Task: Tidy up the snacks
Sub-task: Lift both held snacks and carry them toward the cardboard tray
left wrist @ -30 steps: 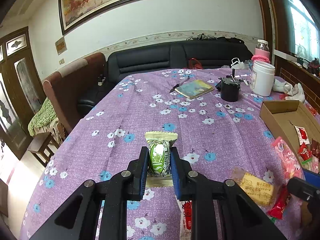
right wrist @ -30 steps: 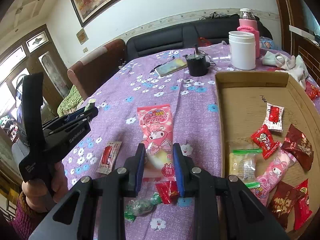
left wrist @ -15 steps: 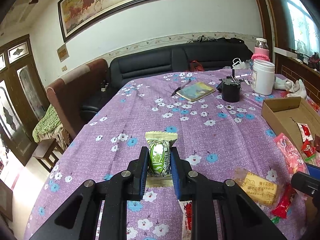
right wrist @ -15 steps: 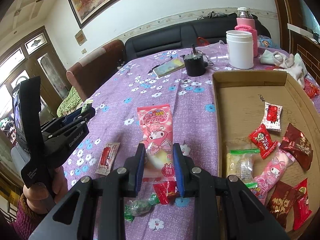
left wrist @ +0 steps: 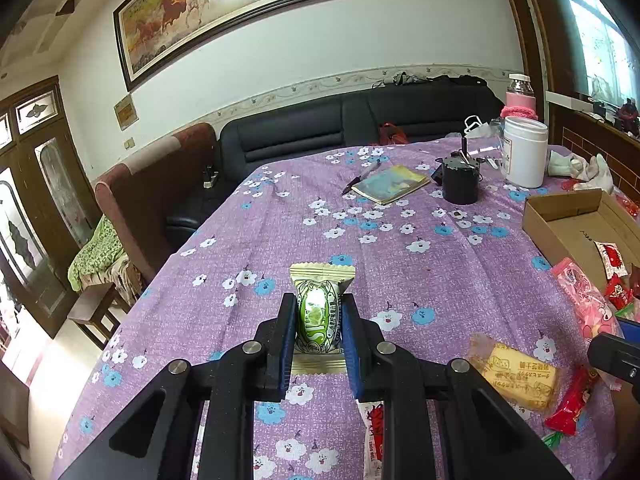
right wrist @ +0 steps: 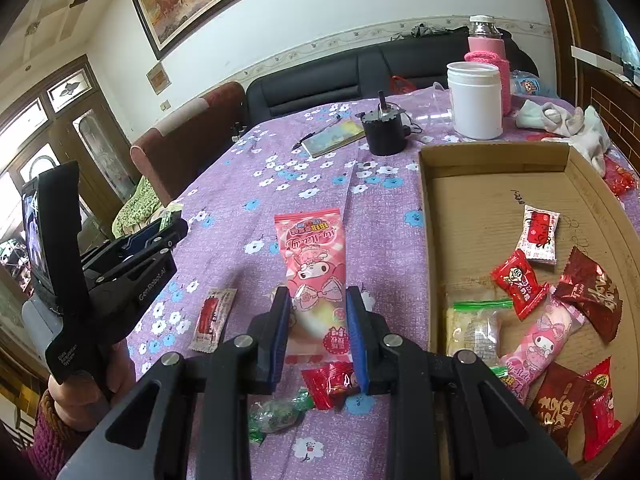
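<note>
Right wrist view: a cardboard box sits on the purple flowered tablecloth at 3 o'clock of the right gripper. Inside lie a white-and-red packet, a small red candy, a dark red packet, a clear bag with a green strip, a pink bunny pack and more red packets at the near right corner. At 12 o'clock of the box stands a white jar, lid on, with a pink-sleeved bottle behind it; a black pot stands at 11 o'clock.

The right gripper's blue pads are clamped on the lower part of a long pink bunny snack pack, which reaches away toward 12 o'clock. Below the pads, on the cloth, lie a red candy and a green-wrapped candy; a red-and-white sachet lies at 9 o'clock.

Left wrist view: the left gripper is closed on a green-and-cream snack packet, pads pressing both its sides, above the cloth. A yellow cracker pack lies at 3 o'clock, and the box's corner shows at 2 o'clock.
</note>
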`<state>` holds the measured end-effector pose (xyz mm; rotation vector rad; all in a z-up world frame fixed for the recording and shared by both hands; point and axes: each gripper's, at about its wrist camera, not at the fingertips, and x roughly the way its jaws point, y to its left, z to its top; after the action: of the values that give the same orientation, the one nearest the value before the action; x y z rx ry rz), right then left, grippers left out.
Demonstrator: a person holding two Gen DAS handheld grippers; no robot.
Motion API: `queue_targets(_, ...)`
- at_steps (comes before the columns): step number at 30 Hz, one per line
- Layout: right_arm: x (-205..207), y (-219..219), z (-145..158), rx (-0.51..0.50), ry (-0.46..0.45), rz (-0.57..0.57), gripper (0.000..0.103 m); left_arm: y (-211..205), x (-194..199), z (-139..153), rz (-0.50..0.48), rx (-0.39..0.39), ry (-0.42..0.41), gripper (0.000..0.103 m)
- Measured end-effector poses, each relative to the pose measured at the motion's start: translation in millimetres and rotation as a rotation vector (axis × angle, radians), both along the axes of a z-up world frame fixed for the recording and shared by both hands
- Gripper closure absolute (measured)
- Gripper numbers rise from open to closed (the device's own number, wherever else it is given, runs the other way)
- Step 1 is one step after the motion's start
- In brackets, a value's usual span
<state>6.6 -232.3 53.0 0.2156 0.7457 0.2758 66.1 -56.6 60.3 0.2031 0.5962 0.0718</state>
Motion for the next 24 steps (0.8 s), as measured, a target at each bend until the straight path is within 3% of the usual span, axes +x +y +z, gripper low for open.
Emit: queue_targets(24, -1.2, -0.1, 0.9, -0.002, 0.001, -0.017, 0.077, -1.5, -3.6, 2.5, -0.001, 0.015, -0.017, 0.081)
